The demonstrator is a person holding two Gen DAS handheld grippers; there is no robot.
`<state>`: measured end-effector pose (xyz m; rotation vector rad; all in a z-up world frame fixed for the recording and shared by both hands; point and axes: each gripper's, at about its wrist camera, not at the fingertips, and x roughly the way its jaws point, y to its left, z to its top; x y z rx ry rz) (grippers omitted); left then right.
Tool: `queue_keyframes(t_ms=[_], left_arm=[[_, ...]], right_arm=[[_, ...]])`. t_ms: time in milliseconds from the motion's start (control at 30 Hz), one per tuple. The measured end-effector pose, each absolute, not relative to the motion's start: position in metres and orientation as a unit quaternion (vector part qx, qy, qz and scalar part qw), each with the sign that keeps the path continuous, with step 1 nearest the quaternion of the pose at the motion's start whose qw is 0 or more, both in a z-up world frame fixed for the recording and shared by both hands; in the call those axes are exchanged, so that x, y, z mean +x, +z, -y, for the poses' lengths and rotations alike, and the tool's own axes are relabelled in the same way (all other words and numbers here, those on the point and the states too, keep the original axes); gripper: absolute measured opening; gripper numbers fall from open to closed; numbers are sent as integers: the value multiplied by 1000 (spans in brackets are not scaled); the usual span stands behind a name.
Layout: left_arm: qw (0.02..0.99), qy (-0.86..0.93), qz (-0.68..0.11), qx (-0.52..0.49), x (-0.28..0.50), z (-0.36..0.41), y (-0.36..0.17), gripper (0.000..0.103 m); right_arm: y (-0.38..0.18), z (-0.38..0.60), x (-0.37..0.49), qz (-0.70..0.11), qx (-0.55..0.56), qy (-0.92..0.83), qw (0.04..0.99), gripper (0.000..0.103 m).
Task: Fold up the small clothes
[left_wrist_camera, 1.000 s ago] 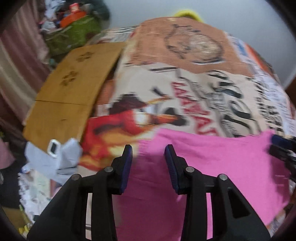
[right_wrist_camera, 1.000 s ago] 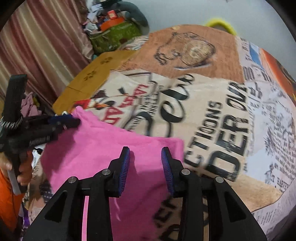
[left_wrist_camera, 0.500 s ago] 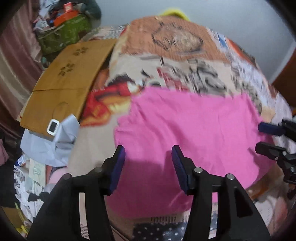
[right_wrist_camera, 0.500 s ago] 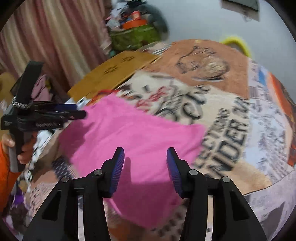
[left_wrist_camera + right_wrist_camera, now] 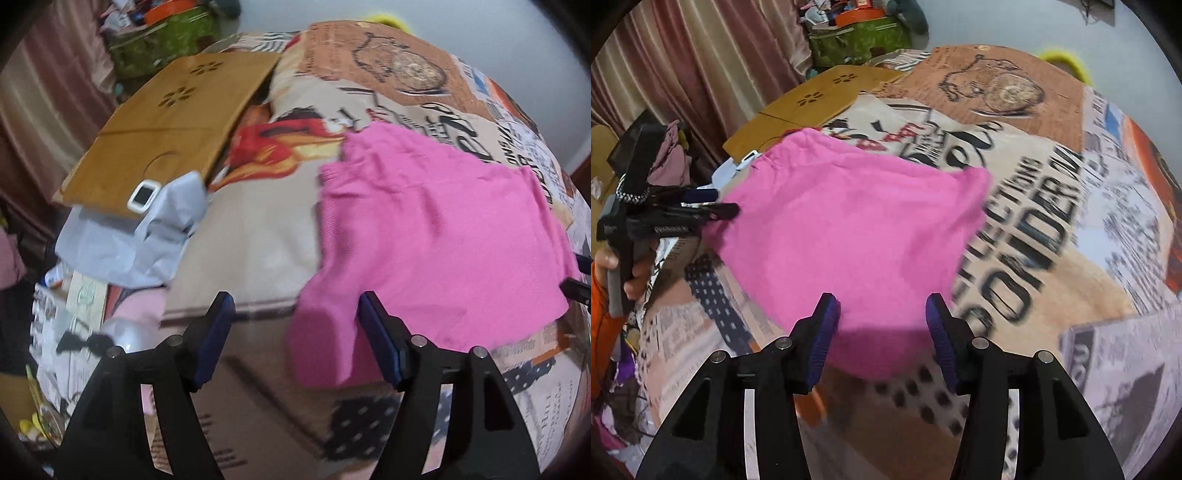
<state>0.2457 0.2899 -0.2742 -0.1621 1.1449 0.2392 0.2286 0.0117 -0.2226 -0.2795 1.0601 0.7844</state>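
The pink knitted garment [image 5: 436, 236] is spread nearly flat on a bed covered with a printed patchwork bedspread [image 5: 1052, 229], its near edge draped toward the bed's edge. The step in hand is judged to be the laying-out of the garment before a first fold: no fold across its body can yet be made out. For the next move, two points on one edge would probably need to be pinched and carried across to the opposite edge, with the cloth kept taut so that no creases are trapped.

The garment is seen to be soft and thin, of one bright pink colour, with shallow wrinkles near its far corner and a short flap hanging down at the near left. Whether it is a top or shorts cannot be told.

The tongs of the left gripper [image 5: 295, 332] are spread and opening; the flap of pink cloth is seen between them, but no pad is pressed on it. The tongs of the right gripper [image 5: 881, 332] are likewise spread and opening above the near hem, with nothing pinched.

Beyond the garment, a brown wooden lap tray with flower cut-outs [image 5: 173, 122] lies at the bed's far left, with a crumpled grey cloth [image 5: 147, 236] beside it. Striped curtains [image 5: 701, 55] hang behind.
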Motion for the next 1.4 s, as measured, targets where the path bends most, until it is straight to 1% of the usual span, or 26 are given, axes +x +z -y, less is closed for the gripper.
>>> queue_keyframes(t_ms=[33,167,300,467,600,767,967,1167,1200,1267,1333,1367,1400], left_arm=[[829,121,-540,-77,241,-292,-275,70],[827,136,-537,-93,221,-300,-268,70],[844,138,-508,-100,202,-296,-238,70],[893,116,-425,-94,173,-267,-159,70],[926,96,-357,-75,148,-236,-103,70],[960,63,-267,-56,107,-189,-39,70],[982,65,-175,-22,56,-140,1,70],[991,73,-115,-14,11,-113,16,70],[991,75,-109,-13,6,-110,17,70],[992,71,-99,-17,-5,-106,17,75],[993,70,-93,-23,-9,-106,18,83],[993,74,-89,-24,-14,-104,18,85],[993,77,-87,-23,-16,-103,18,89]], right_arm=[[-225,-4,228,-496,-125,360,781,51],[-222,9,221,-498,-104,355,784,51],[-196,15,209,-470,-98,347,806,51],[-138,21,185,-396,-76,359,842,51],[-85,27,154,-319,-52,376,868,51],[-41,30,115,-238,-31,397,886,51],[-4,41,62,-154,-2,409,900,51],[9,52,18,-94,12,393,915,51],[9,53,13,-90,14,389,917,51],[6,57,4,-85,21,384,919,53],[4,58,0,-81,17,372,925,59],[4,58,-2,-79,12,366,927,60],[4,58,-3,-78,6,359,930,64]])
